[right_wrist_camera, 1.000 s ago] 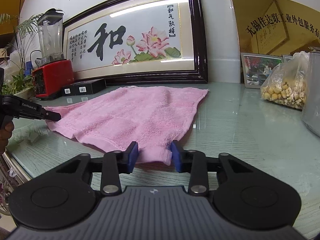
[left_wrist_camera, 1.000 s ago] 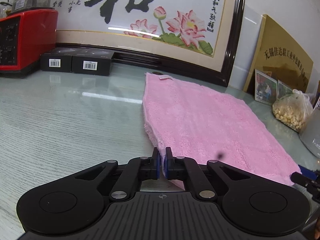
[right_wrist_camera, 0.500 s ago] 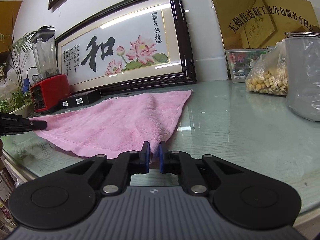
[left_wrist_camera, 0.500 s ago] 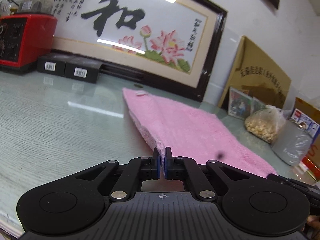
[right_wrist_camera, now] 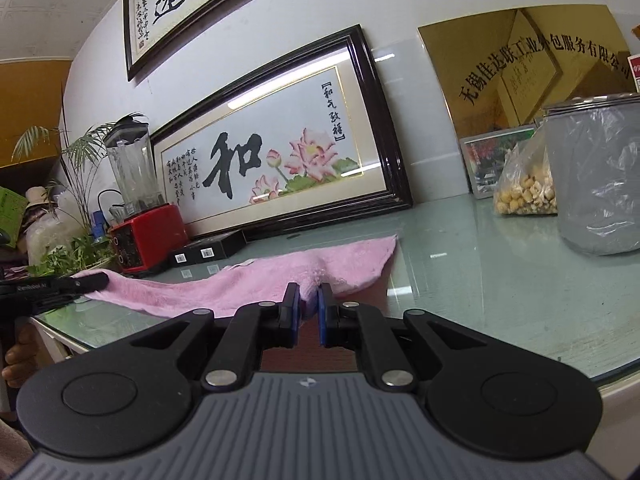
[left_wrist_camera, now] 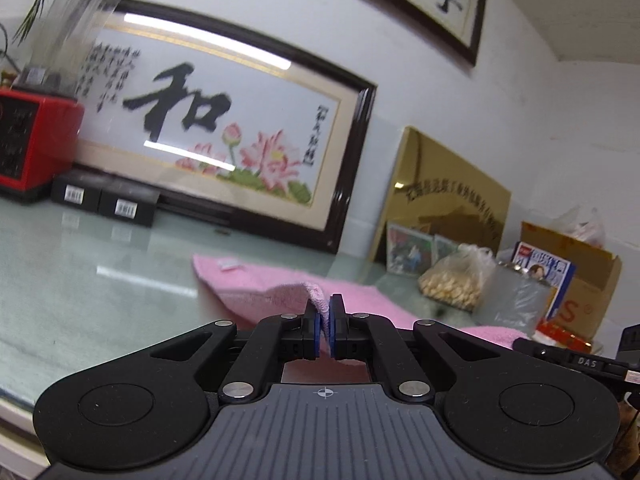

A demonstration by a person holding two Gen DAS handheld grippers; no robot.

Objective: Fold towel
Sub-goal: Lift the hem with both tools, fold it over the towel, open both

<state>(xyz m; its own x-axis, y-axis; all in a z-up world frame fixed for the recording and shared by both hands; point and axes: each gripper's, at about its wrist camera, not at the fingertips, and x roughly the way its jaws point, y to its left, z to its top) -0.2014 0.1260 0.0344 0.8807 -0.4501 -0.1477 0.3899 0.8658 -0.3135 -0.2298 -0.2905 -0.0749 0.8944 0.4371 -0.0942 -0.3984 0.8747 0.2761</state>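
Observation:
A pink towel [left_wrist_camera: 256, 284] lies on the glass-topped table [left_wrist_camera: 80, 264], its far edge near the framed picture. My left gripper [left_wrist_camera: 325, 322] is shut on the towel's near left corner, which curls up between the pads. My right gripper [right_wrist_camera: 308, 306] is shut on the towel's [right_wrist_camera: 240, 280] near right corner. Both near corners are lifted off the table; the far part still rests on it. The left gripper also shows in the right wrist view [right_wrist_camera: 80, 282], and the right gripper in the left wrist view [left_wrist_camera: 576, 358].
A red blender [right_wrist_camera: 142, 220], black boxes [right_wrist_camera: 208, 250] and a large framed picture [right_wrist_camera: 276, 164] stand at the back. A bag of nuts [right_wrist_camera: 524, 188], a plastic-wrapped jar [right_wrist_camera: 600, 176], a gold plaque [left_wrist_camera: 440, 200] and a cardboard box [left_wrist_camera: 576, 280] stand to the right. The table's near edge [right_wrist_camera: 616, 380] is close.
The right gripper closed on the towel's near right corner. Both grippers have since lifted their corners and tilted upward, so the towel's front edge is raised.

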